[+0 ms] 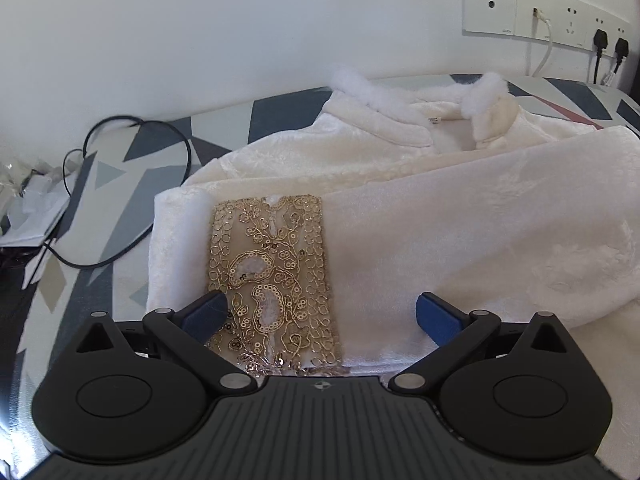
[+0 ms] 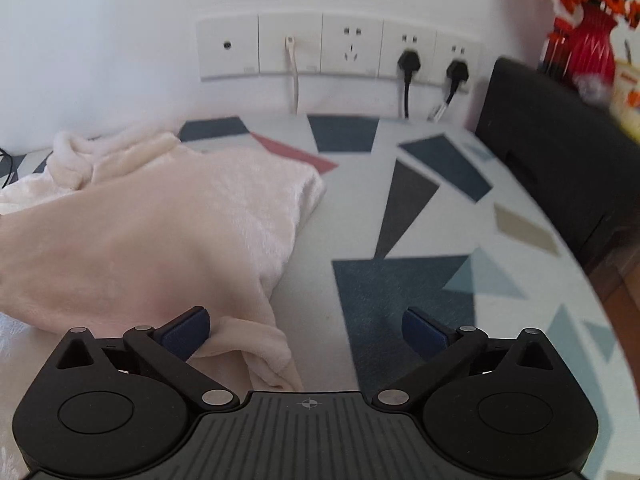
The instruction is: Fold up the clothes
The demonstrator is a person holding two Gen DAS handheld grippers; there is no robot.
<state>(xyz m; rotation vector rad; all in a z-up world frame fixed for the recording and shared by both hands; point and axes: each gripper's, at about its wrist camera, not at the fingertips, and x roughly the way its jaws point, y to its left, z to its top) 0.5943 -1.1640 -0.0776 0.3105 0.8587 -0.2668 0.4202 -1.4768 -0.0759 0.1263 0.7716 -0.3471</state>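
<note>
On the desk (image 1: 120, 184), which is wearing a cover printed with grey, blue and red triangles, a cream plush garment with a white fluffy collar (image 1: 400, 184) is lying partly folded, its collar toward the white wall. One sleeve is lying across the front of it, ending in a cuff band of gold sequin embroidery (image 1: 272, 272).

The left claw (image 1: 322, 312) is hovering over that cuff with its jaws standing wide; the blue pads (image 1: 436, 316) are sitting either side of the gold band and nothing is being pinched between them.

The right claw (image 2: 306, 332) is pointing down at the right edge of the garment, jaws spread wide as well. A bunched corner of the cream fabric is lying between them just beside the left pad (image 2: 188, 332), and whether it is touching that pad is unclear; the other pad is standing apart over bare desk cover.

A black cable (image 1: 136, 148) is looping on the desk to the left of the garment. A row of white wall sockets (image 2: 336, 46) is sitting behind, with two black plugs (image 2: 408, 60) pushed in. A black box-shaped object (image 2: 560, 152) and a red vase of orange flowers (image 2: 592, 44) are standing at the far right.
</note>
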